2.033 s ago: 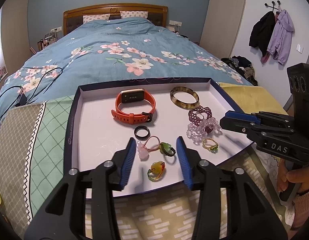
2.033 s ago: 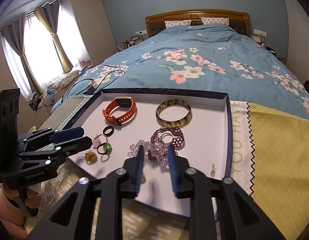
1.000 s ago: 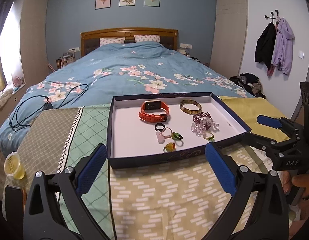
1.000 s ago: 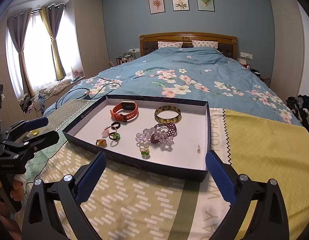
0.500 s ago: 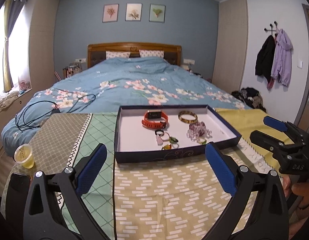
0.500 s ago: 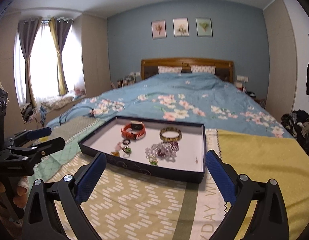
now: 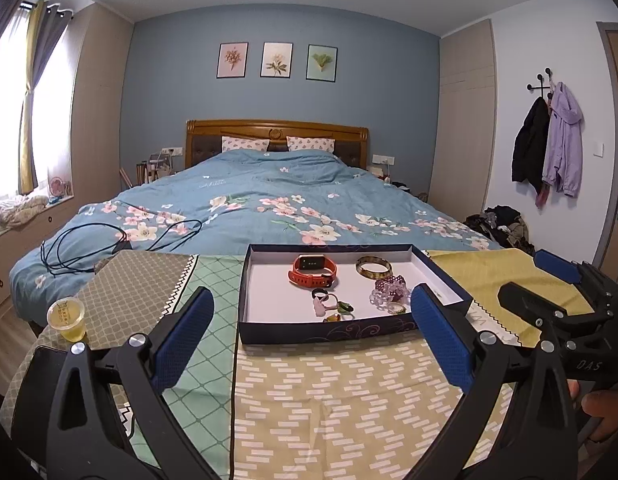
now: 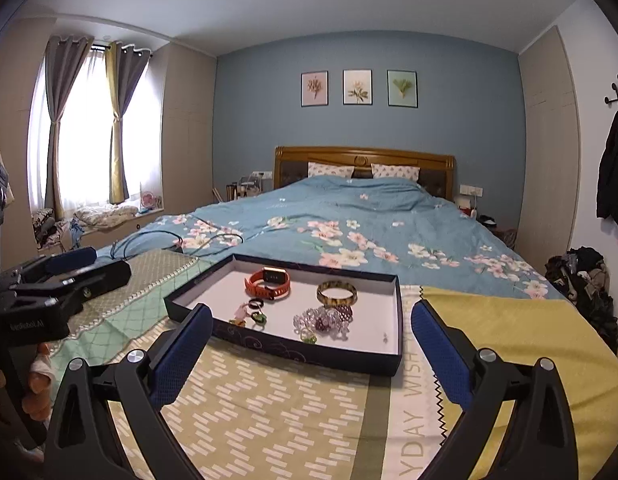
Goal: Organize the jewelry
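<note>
A dark blue tray with a white floor sits on a patterned cloth at the foot of the bed. In it lie an orange smartwatch, a brown bangle, purple and clear bead bracelets and several small rings. My left gripper is wide open and empty, well back from the tray. My right gripper is wide open and empty too, also back from the tray.
A cup of yellow liquid stands at the cloth's left edge beside a dark phone. Black cables lie on the blue floral bed. Coats hang on the right wall. A clothes pile lies on the floor.
Both grippers have opened wide from near-closed and pulled back and up from the tray. The jewelry stays in the tray, now farther off.
</note>
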